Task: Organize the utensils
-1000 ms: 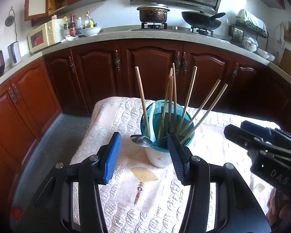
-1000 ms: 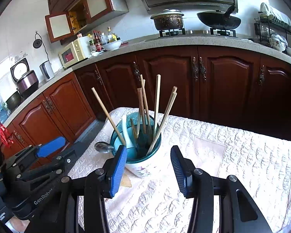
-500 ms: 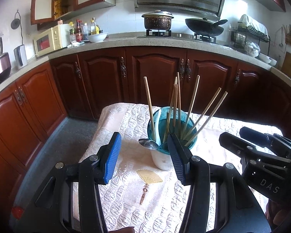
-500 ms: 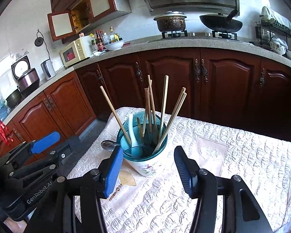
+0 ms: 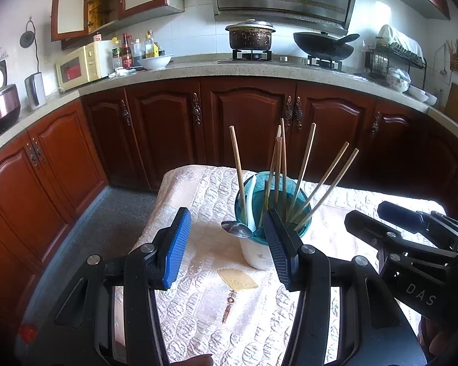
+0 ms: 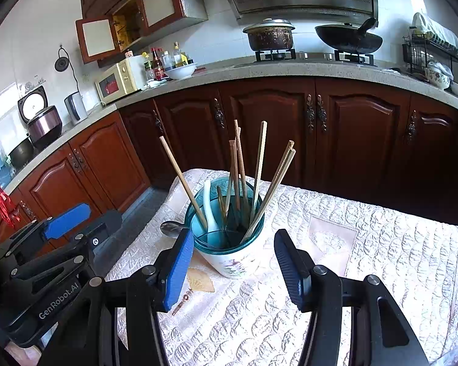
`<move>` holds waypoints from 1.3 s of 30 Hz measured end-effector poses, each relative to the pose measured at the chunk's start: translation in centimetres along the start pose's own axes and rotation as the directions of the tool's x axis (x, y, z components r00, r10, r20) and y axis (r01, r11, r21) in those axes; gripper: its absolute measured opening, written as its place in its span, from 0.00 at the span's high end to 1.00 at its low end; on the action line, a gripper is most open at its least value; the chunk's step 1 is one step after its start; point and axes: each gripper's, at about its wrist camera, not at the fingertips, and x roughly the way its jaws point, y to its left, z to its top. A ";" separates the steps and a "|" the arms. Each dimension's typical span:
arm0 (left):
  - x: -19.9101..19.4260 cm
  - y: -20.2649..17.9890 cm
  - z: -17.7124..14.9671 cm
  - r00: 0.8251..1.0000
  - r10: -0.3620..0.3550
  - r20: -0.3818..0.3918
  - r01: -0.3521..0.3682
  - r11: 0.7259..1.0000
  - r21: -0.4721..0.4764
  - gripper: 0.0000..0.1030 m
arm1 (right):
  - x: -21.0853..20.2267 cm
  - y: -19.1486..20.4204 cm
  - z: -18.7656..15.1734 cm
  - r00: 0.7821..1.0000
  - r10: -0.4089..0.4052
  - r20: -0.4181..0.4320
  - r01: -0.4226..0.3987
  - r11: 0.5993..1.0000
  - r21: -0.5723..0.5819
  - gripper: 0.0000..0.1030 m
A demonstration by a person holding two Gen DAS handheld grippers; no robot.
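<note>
From my left wrist camera, the left gripper (image 5: 227, 245) has its jaws spread on nothing — the utensil holder (image 5: 270, 219) stands just ahead on the quilted worktop (image 5: 198, 189), chopsticks (image 5: 303, 164) fanning out, a metal spoon (image 5: 236, 229) over its rim.

From my right wrist camera, the right gripper (image 6: 233, 270) has its jaws spread, having just widened, short of the holder's base, not touching it.

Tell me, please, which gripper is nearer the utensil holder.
Right. The right gripper faces the utensil holder head-on and close, its jaws just opened wider with nothing between them; the left gripper stands farther off, beside it.
</note>
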 end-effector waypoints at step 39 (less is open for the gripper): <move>1.3 -0.1 -0.5 1.000 0.017 -0.026 -0.017 1.000 0.004 0.52 | 1.6 -0.2 -0.2 0.999 -0.007 -0.040 0.007 1.000 -0.003 0.48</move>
